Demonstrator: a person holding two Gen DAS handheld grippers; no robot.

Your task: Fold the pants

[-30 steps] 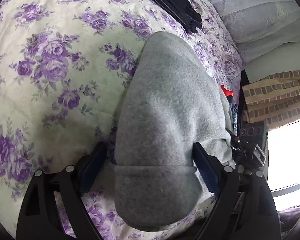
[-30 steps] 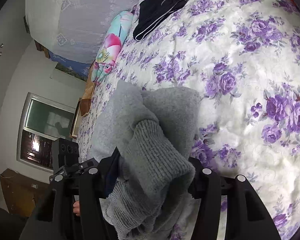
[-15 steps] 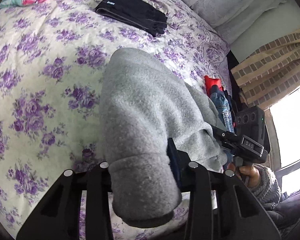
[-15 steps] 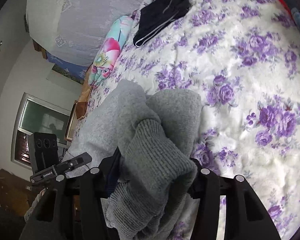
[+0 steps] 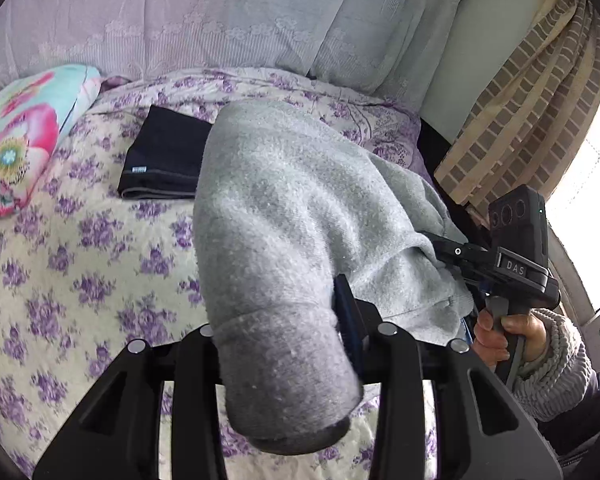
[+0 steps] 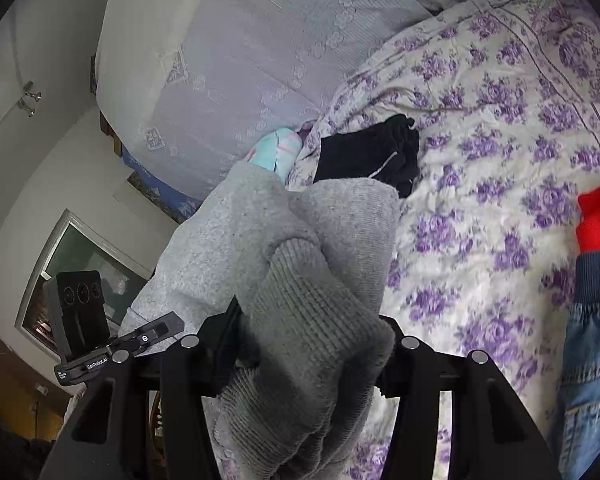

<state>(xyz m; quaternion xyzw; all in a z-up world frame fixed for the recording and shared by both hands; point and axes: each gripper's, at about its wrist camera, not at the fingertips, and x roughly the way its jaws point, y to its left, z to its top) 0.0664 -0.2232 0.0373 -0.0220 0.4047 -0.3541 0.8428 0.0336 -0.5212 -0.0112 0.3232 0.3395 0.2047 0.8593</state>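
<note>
Gripping the grey pants (image 5: 284, 216) between them, left claw (image 5: 284, 344) and right claw (image 6: 300, 344) clamp opposite ends.

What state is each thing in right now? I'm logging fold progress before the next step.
Grey pants: lifted off the bed, held at both ends.
Left tongs: shut on a pants end.
Right tongs: shut on the ribbed end.
Black garment: folded, lying flat on the bedspread.
Denim garment: unfolded, at the bed's edge.
</note>
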